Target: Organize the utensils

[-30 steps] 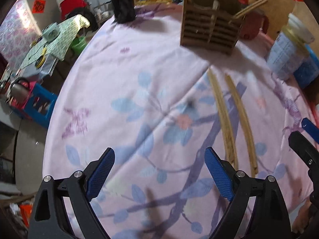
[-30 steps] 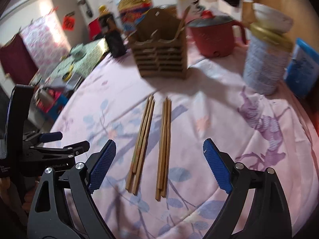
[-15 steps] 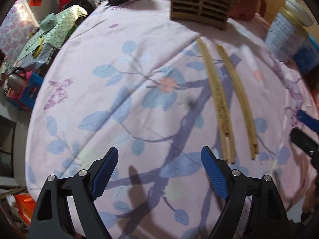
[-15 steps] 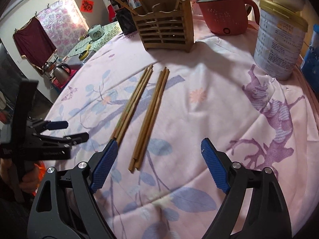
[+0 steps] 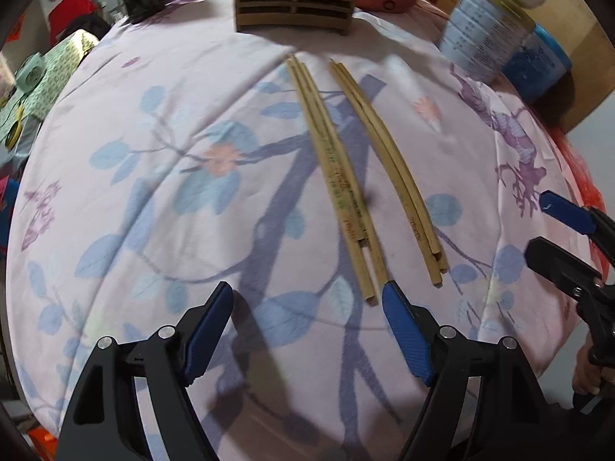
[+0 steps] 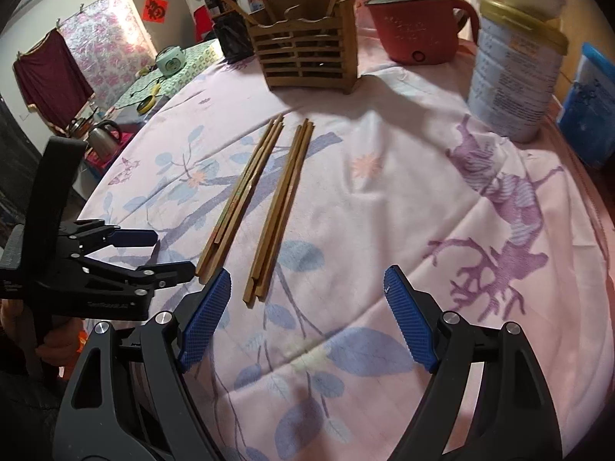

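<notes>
cluttered little room, pink flowered cloth over a round surface, and on it two bundles of wooden chopsticks lying side by side with a narrow strip of cloth between them: the left bundle and the right bundle, both running lengthways toward the slatted wooden holder at the far edge, thin tips pointing at it. i'd guess they are laid out that way so each gripper gets its own bundle and can carry it straight ahead into the holder, which already has a few sticks standing in it. a red pot, a tall tin and a dark bottle stand around the holder, well apart from the chopsticks. the left gripper is low over the cloth, jaws spread wide and holding nothing, and the near ends of the left bundle sit just ahead of its right finger rather than between the two, so to my eye it wants a small shift toward the sticks before closing. the right gripper is likewise wide and empty, tilted down at the cloth, with the butt ends of the right bundle lying just ahead of its gap, toward the left finger. the left gripper shows beside it, close but not touching, level with the ends of the left bundle. nothing is lifted yet; both bundles lie flat on the cloth
</notes>
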`<state>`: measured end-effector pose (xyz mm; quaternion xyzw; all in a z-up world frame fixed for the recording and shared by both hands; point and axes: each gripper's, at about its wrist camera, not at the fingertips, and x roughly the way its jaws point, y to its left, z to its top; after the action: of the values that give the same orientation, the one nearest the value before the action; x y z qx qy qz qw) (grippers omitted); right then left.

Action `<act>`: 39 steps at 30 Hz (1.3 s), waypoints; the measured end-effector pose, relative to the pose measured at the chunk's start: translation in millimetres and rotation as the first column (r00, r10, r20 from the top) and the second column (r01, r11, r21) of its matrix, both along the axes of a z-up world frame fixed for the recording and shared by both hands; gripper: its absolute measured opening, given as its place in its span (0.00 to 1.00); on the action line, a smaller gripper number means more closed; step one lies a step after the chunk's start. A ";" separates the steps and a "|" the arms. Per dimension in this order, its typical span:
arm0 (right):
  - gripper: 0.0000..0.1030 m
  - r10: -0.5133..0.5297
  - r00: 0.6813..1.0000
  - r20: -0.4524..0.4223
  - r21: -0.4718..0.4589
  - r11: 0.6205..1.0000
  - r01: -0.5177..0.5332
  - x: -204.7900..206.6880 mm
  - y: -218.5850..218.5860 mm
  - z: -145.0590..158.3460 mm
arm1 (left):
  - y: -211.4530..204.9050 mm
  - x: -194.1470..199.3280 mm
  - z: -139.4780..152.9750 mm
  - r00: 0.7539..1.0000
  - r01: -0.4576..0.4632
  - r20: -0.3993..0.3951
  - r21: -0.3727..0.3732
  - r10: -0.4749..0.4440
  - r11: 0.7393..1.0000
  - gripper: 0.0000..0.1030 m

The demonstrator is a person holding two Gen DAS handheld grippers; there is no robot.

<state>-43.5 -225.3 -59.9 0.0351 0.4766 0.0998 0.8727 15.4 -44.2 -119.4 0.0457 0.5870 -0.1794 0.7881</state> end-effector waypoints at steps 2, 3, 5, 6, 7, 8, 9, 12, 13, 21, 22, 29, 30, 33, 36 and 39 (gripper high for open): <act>0.77 -0.018 1.000 0.000 -0.008 1.000 0.018 -3.1 -2.8 0.7 | -5.0 0.7 -0.5 1.000 0.012 0.021 0.014 -0.012 1.000 0.73; 0.77 -0.025 1.000 0.002 -0.010 1.000 0.025 -4.1 -3.9 1.3 | -7.3 2.5 -0.2 0.999 0.015 0.035 0.023 -0.016 1.000 0.71; 0.77 -0.042 0.999 0.008 -0.012 0.999 0.042 -6.0 -6.2 3.1 | -8.1 5.4 0.2 0.998 0.013 0.065 0.048 -0.016 0.999 0.66; 0.77 -0.048 0.999 0.011 -0.012 0.999 0.048 -6.4 -6.8 3.9 | -6.3 6.2 -0.5 0.997 0.012 0.078 0.062 -0.017 0.998 0.61; 0.77 -0.052 0.999 0.014 -0.012 0.999 0.052 -6.7 -7.0 4.6 | -3.9 7.1 -1.3 0.994 0.007 0.105 0.097 -0.017 0.995 0.59; 0.77 -0.055 0.998 0.019 -0.010 0.998 0.055 -6.6 -6.5 5.5 | 0.7 7.5 -1.6 0.992 0.000 0.126 0.119 -0.015 0.993 0.59; 0.77 -0.054 0.998 0.022 -0.009 0.998 0.054 -6.5 -5.7 5.8 | 8.8 8.7 -1.2 0.992 -0.016 0.127 0.117 0.001 0.993 0.58; 0.77 -0.036 0.999 0.024 -0.010 0.999 0.036 -4.6 0.9 5.8 | 29.2 9.8 0.7 0.993 -0.050 0.112 0.098 0.039 0.994 0.51; 0.77 -0.027 0.999 0.023 -0.015 1.000 0.027 -4.3 3.7 5.5 | 33.2 9.5 1.1 0.993 -0.052 0.109 0.089 0.042 0.995 0.51; 0.77 0.008 0.999 0.045 -0.051 0.999 -0.005 -6.8 10.9 10.4 | 24.0 7.5 1.8 0.988 -0.013 0.156 0.045 0.006 0.999 0.20; 0.76 0.004 0.999 0.047 -0.047 0.999 -0.002 -6.6 9.4 10.7 | 21.1 6.7 1.3 0.986 -0.005 0.170 0.057 -0.004 0.998 0.15; 0.69 -0.018 0.998 0.057 0.007 1.000 0.018 4.7 3.8 10.6 | 49.8 5.6 10.0 0.981 -0.089 0.180 0.060 0.077 0.994 0.06; 0.69 -0.018 0.998 0.060 0.010 1.000 0.017 7.4 4.2 10.3 | 58.9 6.1 11.2 0.979 -0.114 0.178 0.062 0.101 0.992 0.06; 0.69 -0.010 0.996 0.084 -0.012 1.000 0.011 11.8 6.4 12.4 | 81.2 5.1 12.0 0.972 -0.173 0.175 0.072 0.158 0.982 0.06; 0.69 0.026 0.995 0.100 -0.058 0.998 -0.020 12.0 10.2 11.7 | 98.6 2.1 10.1 0.965 -0.217 0.163 0.071 0.204 0.974 0.06; 0.64 0.081 0.992 0.094 -0.100 0.992 -0.072 7.4 14.2 2.6 | 105.9 -0.6 6.6 0.962 -0.238 0.154 0.065 0.226 0.969 0.06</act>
<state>-36.1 -211.1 -57.3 -0.0305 0.4388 0.1117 0.8911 14.9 61.7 -112.9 0.0222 0.5361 -0.0573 0.8419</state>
